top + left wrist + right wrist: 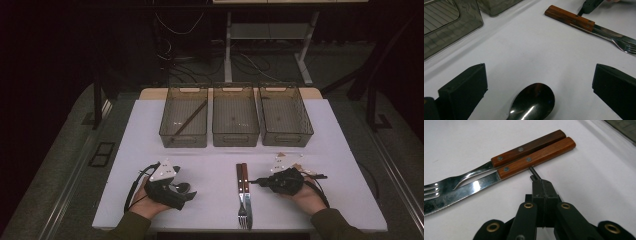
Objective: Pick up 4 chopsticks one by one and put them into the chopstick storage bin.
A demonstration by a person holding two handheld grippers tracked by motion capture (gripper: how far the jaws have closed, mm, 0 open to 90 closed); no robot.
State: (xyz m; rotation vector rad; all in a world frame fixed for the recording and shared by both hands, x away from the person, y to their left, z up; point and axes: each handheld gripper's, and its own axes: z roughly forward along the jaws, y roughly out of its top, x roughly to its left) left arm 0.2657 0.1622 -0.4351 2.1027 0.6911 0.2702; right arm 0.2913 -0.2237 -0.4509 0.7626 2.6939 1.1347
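Setting read as a lab or recording room, not a home. A white-topped table [220,165] stood in the middle of the frame on grey carpet, surroundings dark. Loose cables [175,55] lay on the floor at upper centre, beside a metal desk frame [265,45]. Three identical clear bins [235,122] were lined up in a row.
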